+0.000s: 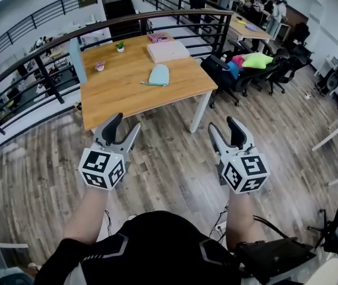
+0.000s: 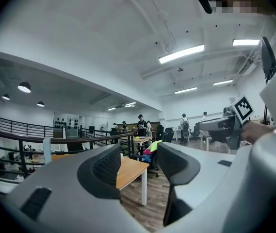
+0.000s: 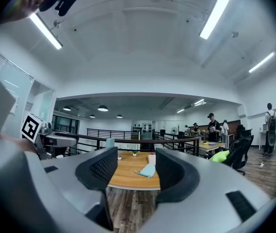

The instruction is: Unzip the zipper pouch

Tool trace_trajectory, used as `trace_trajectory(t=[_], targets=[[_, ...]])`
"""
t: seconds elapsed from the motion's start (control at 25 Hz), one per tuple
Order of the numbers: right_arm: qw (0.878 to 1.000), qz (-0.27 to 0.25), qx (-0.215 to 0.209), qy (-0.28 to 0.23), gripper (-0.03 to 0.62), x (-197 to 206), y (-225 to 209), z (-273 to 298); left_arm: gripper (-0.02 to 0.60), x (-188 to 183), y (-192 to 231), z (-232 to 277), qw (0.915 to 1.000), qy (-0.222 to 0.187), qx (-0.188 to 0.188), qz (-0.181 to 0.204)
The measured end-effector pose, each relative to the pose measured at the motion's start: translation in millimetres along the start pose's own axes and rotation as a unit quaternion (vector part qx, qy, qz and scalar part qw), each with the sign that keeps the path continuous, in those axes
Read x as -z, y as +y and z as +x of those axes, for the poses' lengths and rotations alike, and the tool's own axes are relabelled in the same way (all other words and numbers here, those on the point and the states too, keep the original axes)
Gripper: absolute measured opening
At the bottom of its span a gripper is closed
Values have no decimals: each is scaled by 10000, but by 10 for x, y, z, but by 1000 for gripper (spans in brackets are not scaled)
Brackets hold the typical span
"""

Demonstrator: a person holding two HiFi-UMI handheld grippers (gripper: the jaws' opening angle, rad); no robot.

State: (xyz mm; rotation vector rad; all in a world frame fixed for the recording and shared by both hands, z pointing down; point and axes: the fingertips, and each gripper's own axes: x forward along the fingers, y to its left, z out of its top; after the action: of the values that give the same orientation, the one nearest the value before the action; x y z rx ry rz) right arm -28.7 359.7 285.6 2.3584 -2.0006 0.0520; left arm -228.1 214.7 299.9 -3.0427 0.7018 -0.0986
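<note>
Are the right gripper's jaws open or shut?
Open: the right gripper stands jaws apart, nothing gripped; the pouch lies on the distant table.

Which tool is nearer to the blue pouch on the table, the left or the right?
Left, slightly. The pouch lies ahead and a little right of the left tool, and further left of the right tool; both are far from it.

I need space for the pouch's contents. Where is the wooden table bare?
Bare: the near half of the table, between the blue pouch and the near edge. Crowded: the far end, with the pink case and small plant.
</note>
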Motion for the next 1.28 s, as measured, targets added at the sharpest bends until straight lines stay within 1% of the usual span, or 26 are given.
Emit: trace_trajectory(t=[0.12,0.36,0.48,0.72,0.88,1.0,1.16,1.28], targets=[[10000,14,-2,-5,273,22,-165,-67,256,25,-121,89,10000,75,-30,19],[9998,-31,-173,-34,273,69,-404,-172,256,27,-368,273,9999,42,-134,11],[9996,-5,-295,13,273,123,-507,-202,256,18,-494,329,9999,44,-121,-22],[9991,83,-412,108,272,251,-623,-41,256,81,-464,483,9998,143,-161,37],[9987,-8,-469,210,270,317,-653,175,256,179,-344,685,9998,159,-134,-19],[9985,-72,-482,265,268,355,-667,451,256,241,-162,898,9999,123,-69,-14],[9979,-199,-502,361,267,331,-670,939,256,258,225,1215,10000,51,-42,-50],[9977,-195,-507,403,264,304,-671,1310,256,241,556,1434,9999,6,-36,-139]])
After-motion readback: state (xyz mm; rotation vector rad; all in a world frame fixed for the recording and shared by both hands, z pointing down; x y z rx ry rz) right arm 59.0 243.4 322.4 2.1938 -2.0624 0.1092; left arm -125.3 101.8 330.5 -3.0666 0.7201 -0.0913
